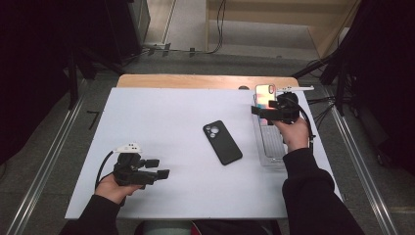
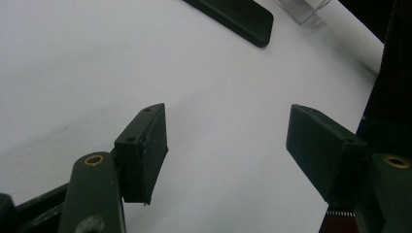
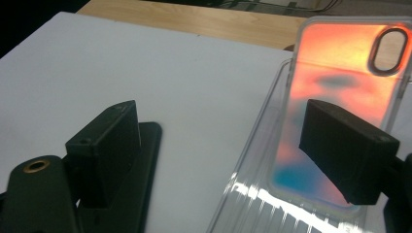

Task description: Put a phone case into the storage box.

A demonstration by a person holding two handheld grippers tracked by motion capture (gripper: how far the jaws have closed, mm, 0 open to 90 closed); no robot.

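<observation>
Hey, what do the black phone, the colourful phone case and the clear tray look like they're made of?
Black phone: matte, probably a rubbery or silicone cover; no glare. Colourful case: glossy translucent plastic with an iridescent orange-to-blue sheen. Clear tray: see-through rigid plastic, ribbed, with bright highlights.

Black phone (image 1: 222, 142), iridescent case (image 1: 265, 97), clear tray (image 1: 272, 147)
</observation>
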